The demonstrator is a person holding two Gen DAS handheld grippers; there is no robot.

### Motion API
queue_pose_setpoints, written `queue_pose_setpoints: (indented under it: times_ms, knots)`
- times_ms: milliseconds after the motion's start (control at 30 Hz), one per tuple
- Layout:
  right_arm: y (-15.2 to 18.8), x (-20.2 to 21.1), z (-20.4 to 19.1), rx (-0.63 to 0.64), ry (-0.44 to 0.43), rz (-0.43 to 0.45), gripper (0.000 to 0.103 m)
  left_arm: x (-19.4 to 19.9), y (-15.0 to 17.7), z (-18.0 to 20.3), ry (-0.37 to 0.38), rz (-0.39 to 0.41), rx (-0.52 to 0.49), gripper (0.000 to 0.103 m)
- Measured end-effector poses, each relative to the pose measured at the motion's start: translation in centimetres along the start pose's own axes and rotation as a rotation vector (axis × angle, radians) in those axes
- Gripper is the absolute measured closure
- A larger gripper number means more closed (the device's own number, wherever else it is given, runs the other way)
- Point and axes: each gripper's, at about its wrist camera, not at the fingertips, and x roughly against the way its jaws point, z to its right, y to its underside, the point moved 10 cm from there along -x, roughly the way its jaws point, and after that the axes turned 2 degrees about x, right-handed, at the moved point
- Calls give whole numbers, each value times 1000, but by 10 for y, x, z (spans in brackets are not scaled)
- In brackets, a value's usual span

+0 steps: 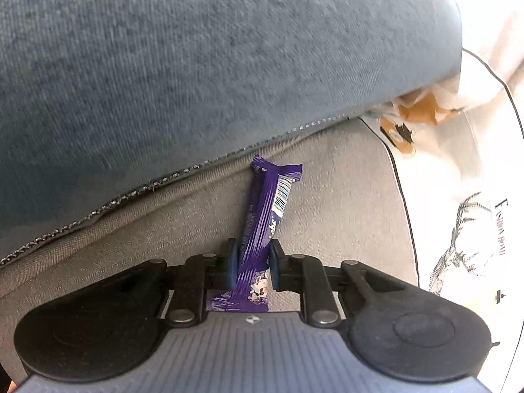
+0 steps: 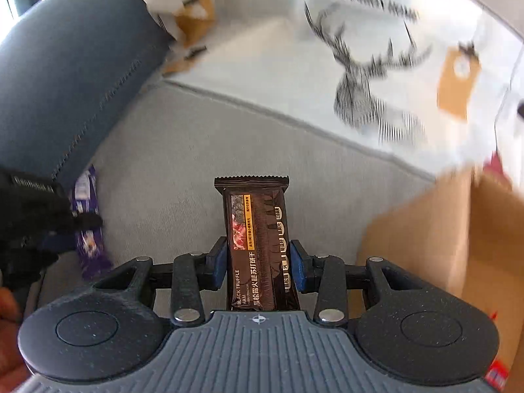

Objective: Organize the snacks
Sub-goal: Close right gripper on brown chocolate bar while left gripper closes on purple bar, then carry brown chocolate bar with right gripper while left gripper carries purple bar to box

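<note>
My left gripper point(image 1: 252, 257) is shut on a purple snack bar point(image 1: 265, 209), which points forward toward the blue cushion point(image 1: 196, 65) above the grey sofa seat point(image 1: 344, 213). My right gripper point(image 2: 258, 258) is shut on a dark brown cracker packet point(image 2: 255, 229) labelled black truffle ham, held over the sofa seat point(image 2: 170, 170). The left gripper point(image 2: 36, 226) and its purple bar point(image 2: 86, 226) show at the left edge of the right wrist view.
A cardboard box point(image 2: 458, 235) stands open at the right, with something red at its far rim. A white deer-print cushion point(image 2: 360, 65) lies behind the seat and shows in the left wrist view point(image 1: 465, 229). A blue cushion point(image 2: 65, 72) leans at the left.
</note>
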Motion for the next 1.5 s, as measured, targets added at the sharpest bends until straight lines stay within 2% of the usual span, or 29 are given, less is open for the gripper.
queue_pose_setpoints:
  times_ms: [233, 400, 600, 700, 833, 900, 967, 1267, 1500]
  knots:
    - [9, -11, -14, 25, 28, -63, 60, -2, 0, 8, -26, 26, -51, 76]
    - [8, -26, -17, 30, 64, -96, 58, -1, 2, 15, -40, 49, -90, 60]
    - [6, -29, -17, 42, 67, -100, 56, -3, 2, 20, -50, 65, -124, 56]
    - [6, -29, -18, 45, 52, -97, 63, -3, -2, 19, -55, 79, -137, 56]
    - [8, -24, -21, 61, 55, -84, 63, -6, -4, 23, -57, 92, -155, 61]
    - [8, -18, -22, 40, 42, -67, 63, -7, -5, 21, -61, 99, -156, 81]
    - [8, -10, -21, 30, 47, -46, 63, -5, -6, 19, -54, 99, -145, 84]
    - [16, 53, -11, -63, 12, 73, 63, 17, -3, 23, 16, 89, -176, 86]
    - [34, 119, 1, -119, -23, 197, 63, 40, 9, 22, 44, 131, -259, 86]
